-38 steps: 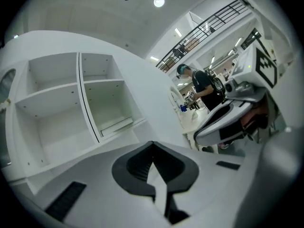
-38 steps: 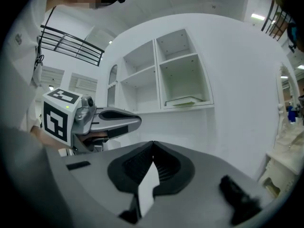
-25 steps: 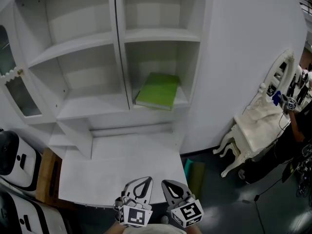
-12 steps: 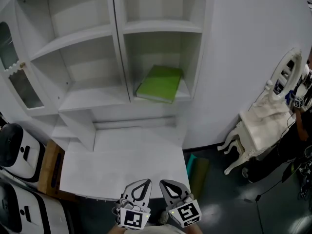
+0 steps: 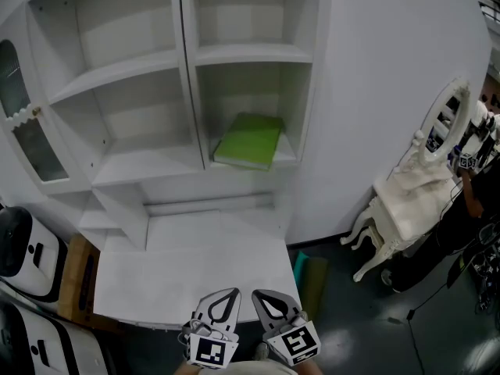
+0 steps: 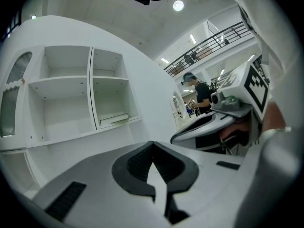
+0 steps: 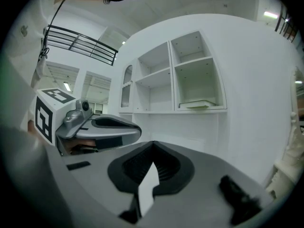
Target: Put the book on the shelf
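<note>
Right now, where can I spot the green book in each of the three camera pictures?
Head view: the green book lies flat in the lower right compartment, just above the picture's centre.
Left gripper view: left of centre, in the same compartment, small and looking pale.
Right gripper view: right of centre, about mid-height, also pale.
Shared landmark: the shelf unit's upright divider, just left of the book in all three views.

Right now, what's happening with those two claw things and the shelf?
A person holds the left gripper and the right gripper low in front of the white desk, both shut with nothing in them. The green book lies flat in the lower right compartment of the white shelf, and nothing touches it. The job looks done.
</note>
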Motion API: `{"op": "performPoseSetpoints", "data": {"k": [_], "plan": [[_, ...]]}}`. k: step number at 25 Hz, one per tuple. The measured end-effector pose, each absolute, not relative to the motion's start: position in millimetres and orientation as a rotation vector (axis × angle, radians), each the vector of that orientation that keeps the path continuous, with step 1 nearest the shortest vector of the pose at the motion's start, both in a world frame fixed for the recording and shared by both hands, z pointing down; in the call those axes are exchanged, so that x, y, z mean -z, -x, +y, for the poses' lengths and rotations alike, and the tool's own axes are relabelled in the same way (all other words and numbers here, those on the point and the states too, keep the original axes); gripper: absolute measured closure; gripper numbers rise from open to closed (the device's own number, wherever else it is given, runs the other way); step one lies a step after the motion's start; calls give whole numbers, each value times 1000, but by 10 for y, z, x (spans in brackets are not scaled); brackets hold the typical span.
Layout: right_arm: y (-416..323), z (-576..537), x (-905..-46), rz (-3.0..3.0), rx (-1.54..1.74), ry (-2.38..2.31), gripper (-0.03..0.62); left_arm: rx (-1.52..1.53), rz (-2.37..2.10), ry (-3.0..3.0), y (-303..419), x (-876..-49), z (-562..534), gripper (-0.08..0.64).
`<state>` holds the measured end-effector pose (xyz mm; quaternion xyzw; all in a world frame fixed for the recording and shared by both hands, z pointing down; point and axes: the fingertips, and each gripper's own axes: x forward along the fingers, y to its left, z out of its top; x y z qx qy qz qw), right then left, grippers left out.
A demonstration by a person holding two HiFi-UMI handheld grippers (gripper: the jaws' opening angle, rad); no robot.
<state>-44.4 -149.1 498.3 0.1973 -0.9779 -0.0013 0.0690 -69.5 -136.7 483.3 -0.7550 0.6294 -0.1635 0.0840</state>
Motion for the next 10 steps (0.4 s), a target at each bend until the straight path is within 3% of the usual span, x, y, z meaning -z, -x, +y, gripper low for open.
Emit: {"op": "performPoseSetpoints", "data": {"k": [10], "plan": [[528,-1443,-4949,-2935,-31,-623,580,486,1833,2269,748,-4843,-1327,551]]}}
